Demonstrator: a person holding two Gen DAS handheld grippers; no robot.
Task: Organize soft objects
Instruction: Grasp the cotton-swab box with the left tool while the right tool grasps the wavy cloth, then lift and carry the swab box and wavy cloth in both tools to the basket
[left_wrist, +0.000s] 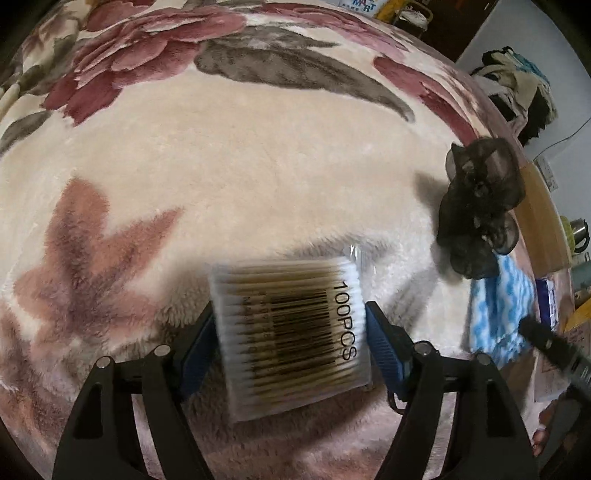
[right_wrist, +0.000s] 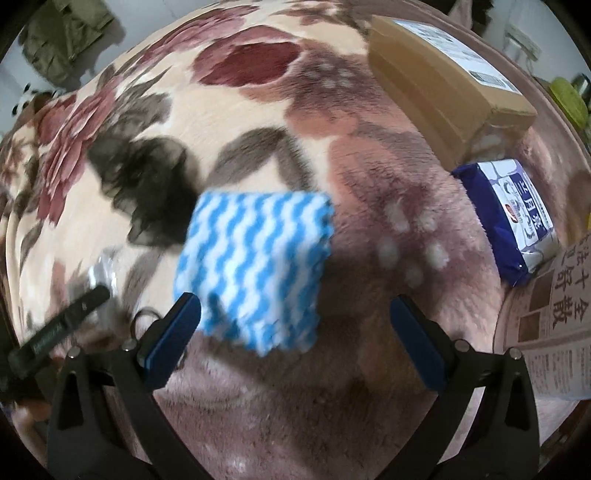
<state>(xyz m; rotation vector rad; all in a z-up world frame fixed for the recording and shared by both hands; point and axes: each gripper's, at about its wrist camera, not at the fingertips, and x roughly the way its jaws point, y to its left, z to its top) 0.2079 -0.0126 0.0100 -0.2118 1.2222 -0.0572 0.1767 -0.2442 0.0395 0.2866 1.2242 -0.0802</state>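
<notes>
A clear pack of cotton swabs (left_wrist: 291, 332), printed "100PCS" with a barcode, sits tilted between the blue pads of my left gripper (left_wrist: 290, 308), which press on both of its sides. It casts a shadow on the floral blanket (left_wrist: 221, 166). A blue and white wavy-striped cloth (right_wrist: 255, 269) lies on the blanket, and my right gripper (right_wrist: 293, 301) stands open over its near edge; the left fingertip (right_wrist: 184, 306) overlaps the cloth while the right one is well clear. A black mesh hair bow (right_wrist: 144, 192) lies just left of the cloth and also shows in the left wrist view (left_wrist: 476, 206).
A cardboard box (right_wrist: 443, 81) lies at the blanket's far right, with a blue tissue pack (right_wrist: 517, 218) and a printed paper (right_wrist: 554, 314) nearer. A pile of clothes (left_wrist: 517, 85) lies beyond the bed edge. The left gripper's finger (right_wrist: 62, 321) shows at the left.
</notes>
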